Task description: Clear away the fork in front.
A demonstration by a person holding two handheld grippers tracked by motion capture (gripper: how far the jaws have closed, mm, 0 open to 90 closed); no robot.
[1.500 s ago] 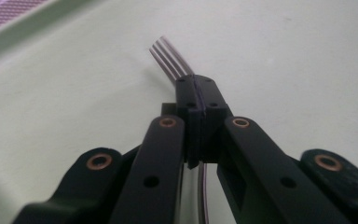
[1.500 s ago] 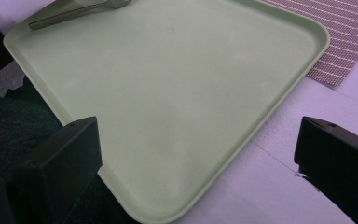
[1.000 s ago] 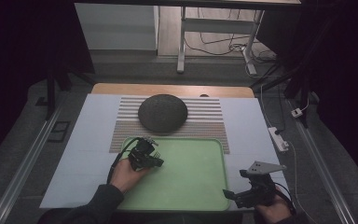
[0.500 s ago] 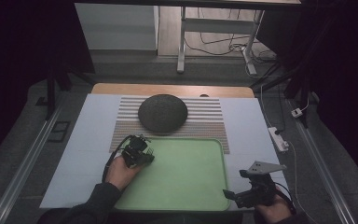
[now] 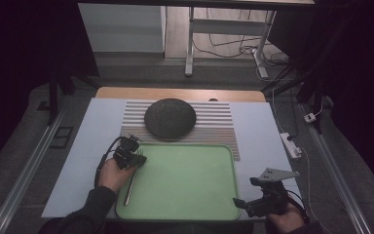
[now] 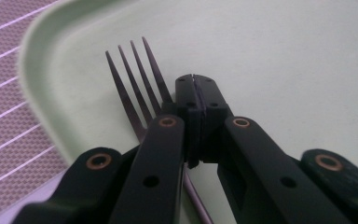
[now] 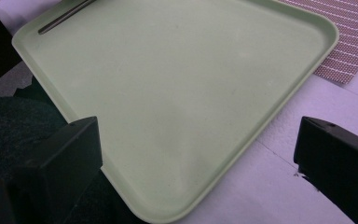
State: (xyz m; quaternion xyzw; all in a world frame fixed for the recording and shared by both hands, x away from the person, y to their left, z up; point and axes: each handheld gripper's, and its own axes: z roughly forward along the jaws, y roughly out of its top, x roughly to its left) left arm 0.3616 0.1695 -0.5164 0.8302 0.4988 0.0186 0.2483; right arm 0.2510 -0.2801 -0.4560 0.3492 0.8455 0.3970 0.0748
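Observation:
A metal fork (image 5: 130,187) lies along the left side of a pale green tray (image 5: 190,180), tines pointing away from the person. My left gripper (image 5: 135,157) hovers over the fork's head with its jaws pressed together. In the left gripper view the fork (image 6: 135,84) runs under the left jaw, and its tines stick out past the shut tips of my left gripper (image 6: 194,88). My right gripper (image 5: 243,204) is at the tray's near right corner, jaws wide apart with nothing between them. The right gripper view shows the tray (image 7: 177,93) and the fork's handle (image 7: 65,16).
A dark round domed object (image 5: 170,118) rests on a striped mat (image 5: 219,127) behind the tray. Both lie on a white sheet (image 5: 85,156) over the table. A white power strip (image 5: 290,145) lies off the table's right edge.
My left gripper has moved left across the tray to its left rim. The right gripper has stayed put.

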